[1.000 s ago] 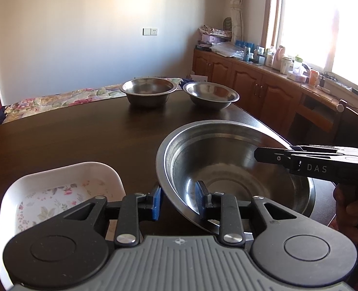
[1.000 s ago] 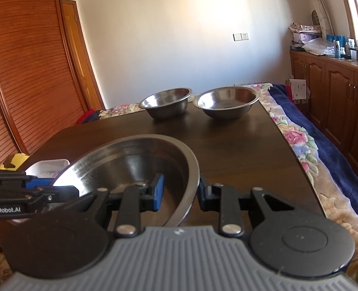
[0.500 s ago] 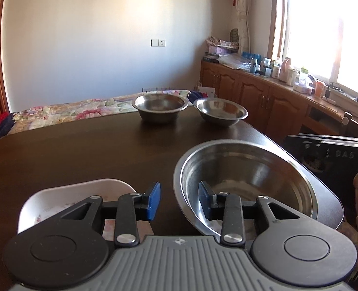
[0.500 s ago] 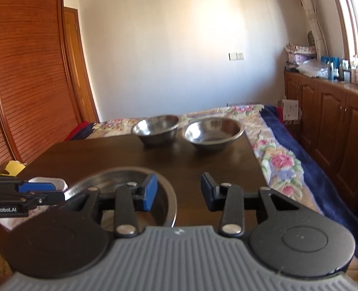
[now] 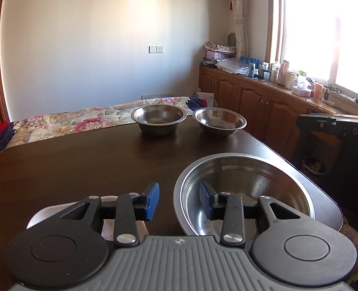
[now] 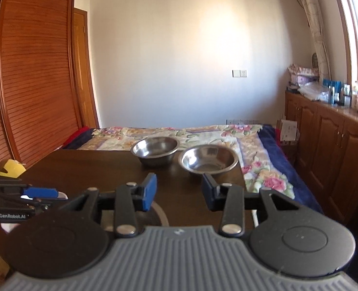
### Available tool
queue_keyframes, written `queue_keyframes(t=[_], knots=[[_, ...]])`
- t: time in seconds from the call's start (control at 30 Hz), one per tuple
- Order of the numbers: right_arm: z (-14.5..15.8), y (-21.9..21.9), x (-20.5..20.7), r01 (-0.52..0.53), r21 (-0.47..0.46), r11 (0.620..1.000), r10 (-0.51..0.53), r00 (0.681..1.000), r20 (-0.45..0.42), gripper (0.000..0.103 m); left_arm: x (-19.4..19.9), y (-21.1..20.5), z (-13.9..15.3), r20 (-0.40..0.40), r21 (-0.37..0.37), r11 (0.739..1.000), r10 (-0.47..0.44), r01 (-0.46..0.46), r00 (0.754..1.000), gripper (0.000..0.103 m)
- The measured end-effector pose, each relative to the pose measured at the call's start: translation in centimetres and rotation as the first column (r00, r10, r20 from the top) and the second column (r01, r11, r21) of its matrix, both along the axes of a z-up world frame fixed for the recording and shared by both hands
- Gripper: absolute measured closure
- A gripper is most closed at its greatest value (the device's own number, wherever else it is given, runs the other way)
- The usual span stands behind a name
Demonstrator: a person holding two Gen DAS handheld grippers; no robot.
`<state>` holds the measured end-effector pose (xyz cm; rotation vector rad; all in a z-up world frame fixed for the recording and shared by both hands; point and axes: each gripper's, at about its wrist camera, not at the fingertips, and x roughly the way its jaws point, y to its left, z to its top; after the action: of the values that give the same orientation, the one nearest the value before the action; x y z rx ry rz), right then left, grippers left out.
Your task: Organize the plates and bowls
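The big steel bowl is set down at lower right; the left gripper and right gripper are held open, empty, likely so another dish can be picked.

- "GenRobot.AI", white lettering on the black side of the left gripper, seen off to the left of the right gripper's fingers.
- "DAS", pale letters on the black body of the right gripper, far right of the left gripper's view; rest of the word cut off by the frame edge.
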<state>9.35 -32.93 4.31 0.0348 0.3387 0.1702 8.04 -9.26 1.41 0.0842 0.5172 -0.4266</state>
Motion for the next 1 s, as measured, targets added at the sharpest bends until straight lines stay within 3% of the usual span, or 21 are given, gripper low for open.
queue_keyframes(t=[0.47, 1.0], knots=[[1.3, 0.1, 5.7, -0.046, -0.142, 0.989, 0.045, 0.999, -0.01, 0.06, 5.1, -1.0, 2.3, 0.025, 0.047, 0.999, -0.017, 0.016, 1.0, 0.062], [-0.1, 1.2, 17.1, -0.167, -0.119, 0.979, 0.144, 0.972, -0.184, 0.061, 14.6, -1.5, 1.7, -0.022, 0.084, 0.996, -0.013, 0.015, 1.0, 0.058]])
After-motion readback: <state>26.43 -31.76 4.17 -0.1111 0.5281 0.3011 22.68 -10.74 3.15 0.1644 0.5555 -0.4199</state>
